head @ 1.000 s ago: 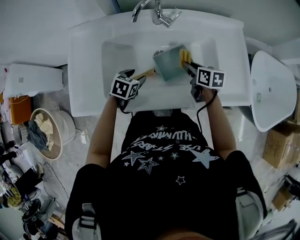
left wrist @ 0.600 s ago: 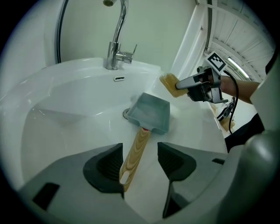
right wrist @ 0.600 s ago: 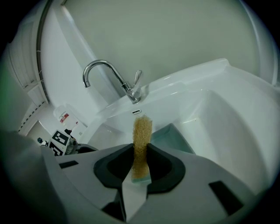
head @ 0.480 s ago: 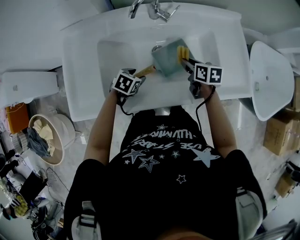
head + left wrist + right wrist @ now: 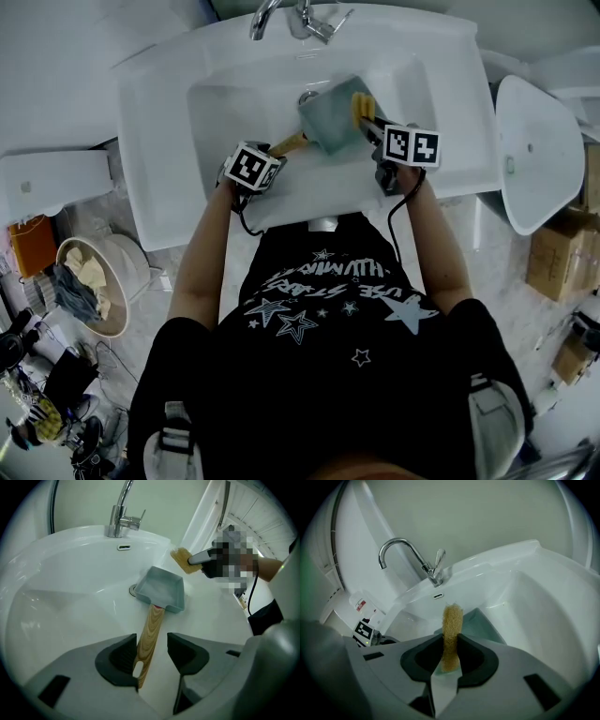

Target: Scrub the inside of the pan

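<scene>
Pan [image 5: 161, 590] lies in sink [image 5: 169, 112] by the drain | left gripper [image 5: 152, 653] fingers wide, closing round wooden handle [image 5: 149, 634], not yet clamped | right gripper [image 5: 451, 656] fingers pinch sponge [image 5: 452, 630] near pan | scrubbing seemingly all still ahead

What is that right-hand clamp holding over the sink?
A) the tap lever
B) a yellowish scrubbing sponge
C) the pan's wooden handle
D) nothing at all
B: in the right gripper view, the right gripper has its jaws pressed on a yellowish scrubbing sponge, with the pan just beyond it.
</scene>
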